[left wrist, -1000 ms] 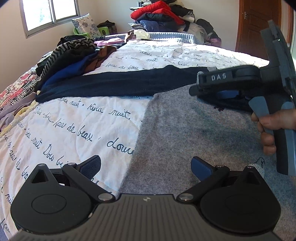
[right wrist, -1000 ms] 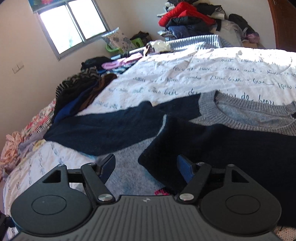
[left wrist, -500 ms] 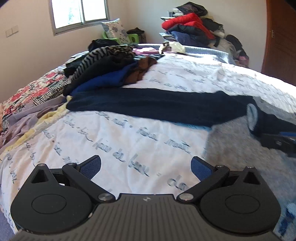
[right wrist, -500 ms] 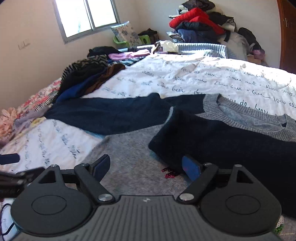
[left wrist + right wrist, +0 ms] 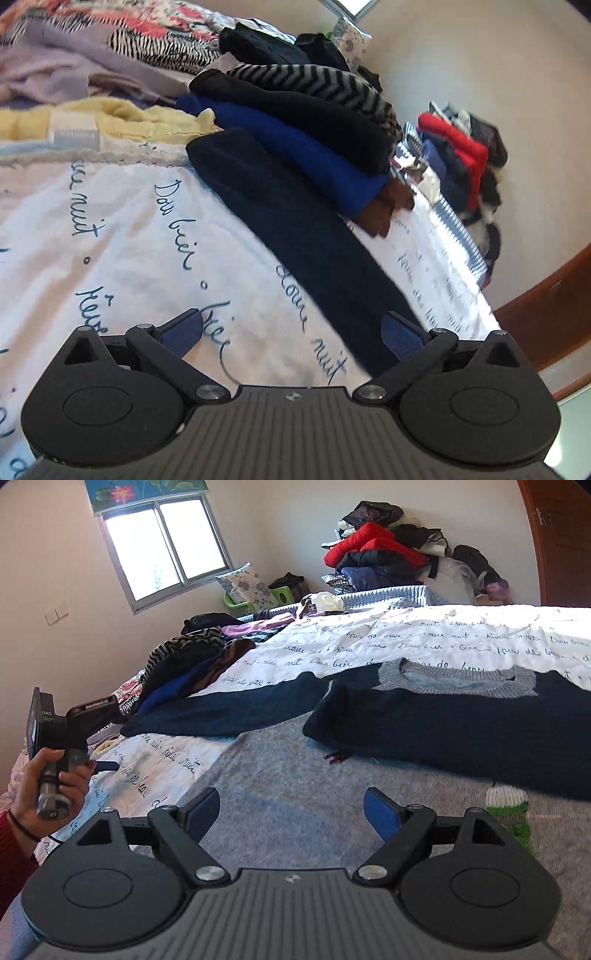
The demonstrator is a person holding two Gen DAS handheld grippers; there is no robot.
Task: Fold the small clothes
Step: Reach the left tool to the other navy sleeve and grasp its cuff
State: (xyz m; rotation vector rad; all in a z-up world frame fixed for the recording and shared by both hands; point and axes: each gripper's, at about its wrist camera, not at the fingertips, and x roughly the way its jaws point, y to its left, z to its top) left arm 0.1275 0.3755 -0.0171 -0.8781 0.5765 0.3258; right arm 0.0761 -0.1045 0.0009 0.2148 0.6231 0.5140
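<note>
Right wrist view, sweater (image 5: pixel 369 775) lying crosswise, neckline far, right gripper (image 5: pixel 291 810) and left gripper (image 5: pixel 291 334) spread empty.

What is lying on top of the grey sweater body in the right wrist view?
A navy sleeve lies folded across the grey sweater, below its grey collar. The knit beneath that sleeve is hidden.
</note>
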